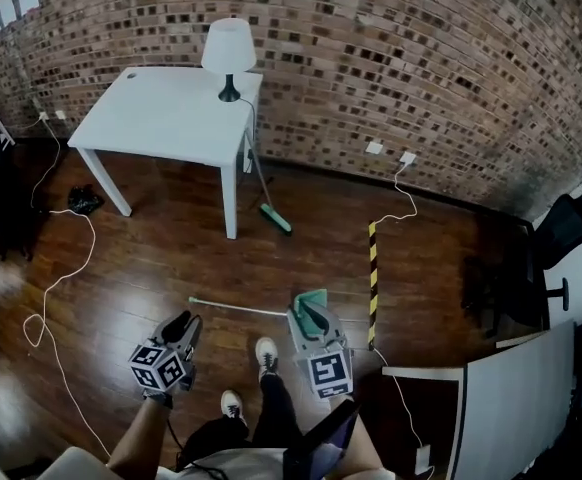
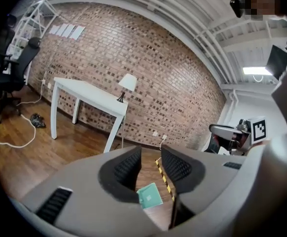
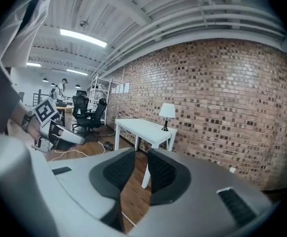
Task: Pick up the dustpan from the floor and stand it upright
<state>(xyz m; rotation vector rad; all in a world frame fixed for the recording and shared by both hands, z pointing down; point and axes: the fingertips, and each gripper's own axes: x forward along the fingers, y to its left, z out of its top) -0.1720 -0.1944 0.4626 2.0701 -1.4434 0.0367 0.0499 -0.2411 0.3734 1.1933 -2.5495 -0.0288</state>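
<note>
I was working in a loft-style office. A brick wall [image 1: 391, 58], wood floor [image 1: 151, 258] and white table [image 1: 166, 118] with lamp [image 1: 228, 48] framed it. Swivel chairs [image 3: 81, 110] stood under strip lights [image 3: 83, 37].

No words, numbers or brand names can be read. Marks found:
1. Left marker cube [image 1: 161, 366], on the left gripper [image 1: 180, 325]: black-and-white square code patterns on its faces, no lettering.
2. Right marker cube [image 1: 330, 371], on the right gripper [image 1: 306, 315]: the same kind of pattern.
3. Paper sheets [image 2: 67, 31] on the brick wall [image 2: 148, 78]: print too small to read.
4. Floor tape [image 1: 373, 283]: yellow-and-black warning stripes, no text.
5. Dustpan [image 2: 149, 196]: one small pale square mark, unreadable.
</note>
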